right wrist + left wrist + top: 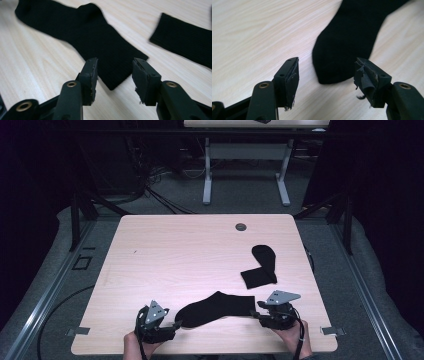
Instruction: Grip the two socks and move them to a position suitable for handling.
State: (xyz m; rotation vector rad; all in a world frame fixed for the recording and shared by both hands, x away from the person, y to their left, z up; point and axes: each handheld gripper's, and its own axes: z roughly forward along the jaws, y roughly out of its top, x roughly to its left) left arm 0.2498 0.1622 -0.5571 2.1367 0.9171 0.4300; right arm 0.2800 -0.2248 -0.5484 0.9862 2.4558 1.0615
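Left claw [176,324] spread at sock [215,308] toe; right claw [256,315] spread at cuff, both clear.

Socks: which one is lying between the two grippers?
The near sock, stretched flat sideways between both grippers. The far sock lies apart, farther back at the table's right.

Near sock [216,308] flat on table [165,255] at front edge, between left gripper [176,324] and right gripper [256,314]; second sock [261,266] behind, rightward.
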